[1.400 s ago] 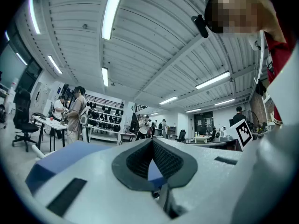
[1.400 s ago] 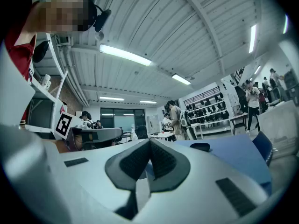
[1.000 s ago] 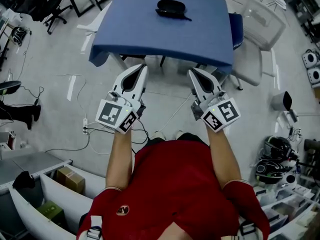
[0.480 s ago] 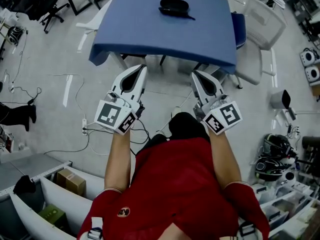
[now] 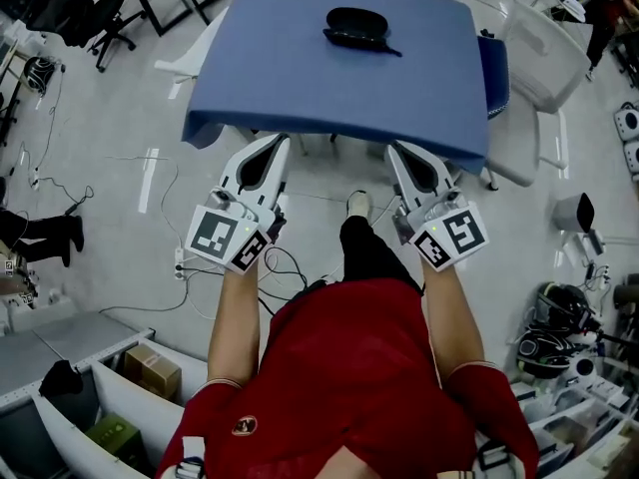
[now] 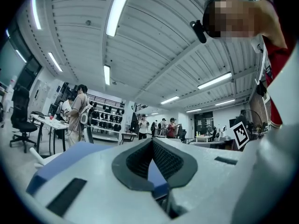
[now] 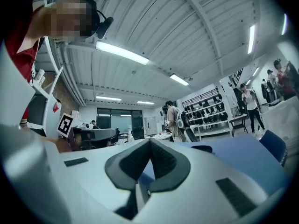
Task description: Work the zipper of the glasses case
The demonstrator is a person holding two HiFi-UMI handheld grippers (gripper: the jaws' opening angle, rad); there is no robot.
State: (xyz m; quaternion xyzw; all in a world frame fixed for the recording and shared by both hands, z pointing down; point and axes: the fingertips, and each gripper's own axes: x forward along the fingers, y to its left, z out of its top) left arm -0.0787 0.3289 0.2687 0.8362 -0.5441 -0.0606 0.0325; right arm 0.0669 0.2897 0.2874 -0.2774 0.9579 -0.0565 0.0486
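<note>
Blue table (image 5: 300, 88), white chair (image 5: 544, 63), cardboard box (image 5: 153, 371)

No words or numbers I can read anywhere right now. My left cube (image 5: 228, 238) shows only black-and-white square patterns, no letters, and my right cube (image 5: 451, 238) shows the same kind of pattern. There's a small badge (image 5: 243, 426) on my red shirt (image 5: 349, 367), but it's too tiny to make out.
</note>
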